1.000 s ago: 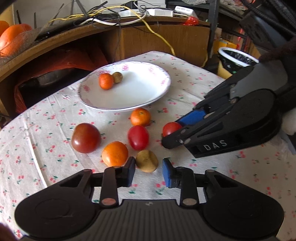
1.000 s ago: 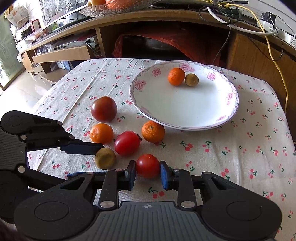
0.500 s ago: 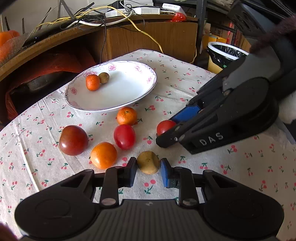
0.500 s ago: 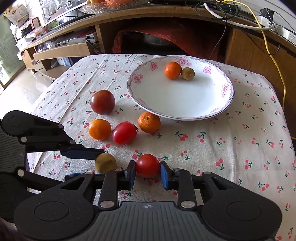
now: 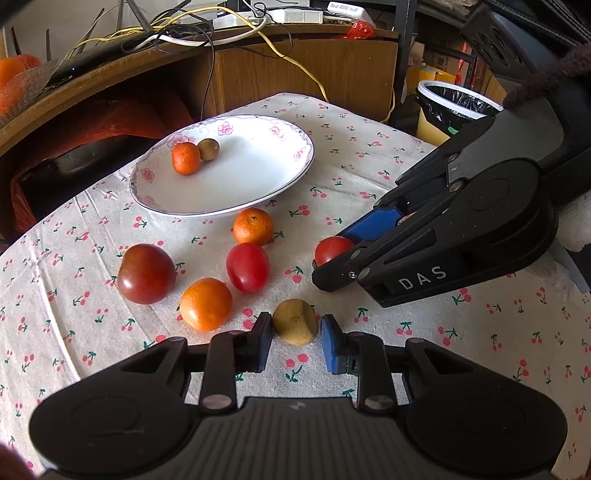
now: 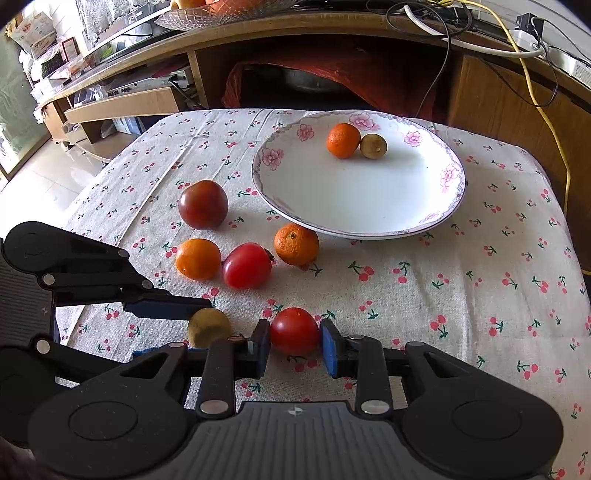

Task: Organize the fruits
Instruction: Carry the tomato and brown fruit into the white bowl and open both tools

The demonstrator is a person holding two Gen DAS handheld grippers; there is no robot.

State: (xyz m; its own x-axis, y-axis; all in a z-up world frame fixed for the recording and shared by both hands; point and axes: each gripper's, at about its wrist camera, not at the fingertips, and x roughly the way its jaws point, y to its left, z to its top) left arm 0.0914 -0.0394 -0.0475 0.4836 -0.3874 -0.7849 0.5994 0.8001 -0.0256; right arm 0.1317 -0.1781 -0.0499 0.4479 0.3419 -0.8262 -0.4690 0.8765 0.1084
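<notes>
Sorting stands early. Bench (image 6: 480, 280) carries the plate (image 6: 369, 206), which holds only a tangerine (image 6: 343, 140) and a small brown fruit (image 6: 373, 146). Four fruits lie loose on the cloth below it. Right tongs (image 6: 294, 341) clamp a red tomato (image 6: 294, 330). Left tongs (image 5: 296, 341) bracket a brown fruit (image 5: 295, 322); firm contact I cannot tell.

Worktop (image 6: 461, 280) w/ white cloth, red cherry print. Behind it a wooden desk (image 5: 332, 70) w/ cable tangle: yellow cable (image 5: 295, 62), white power strip (image 5: 288, 15). Red cloth bundle (image 6: 332, 81) under desk. Bin w/ black liner (image 5: 458, 107) far right in left wrist view. Glass dish (image 6: 221, 14) on desk, contents unclear.
</notes>
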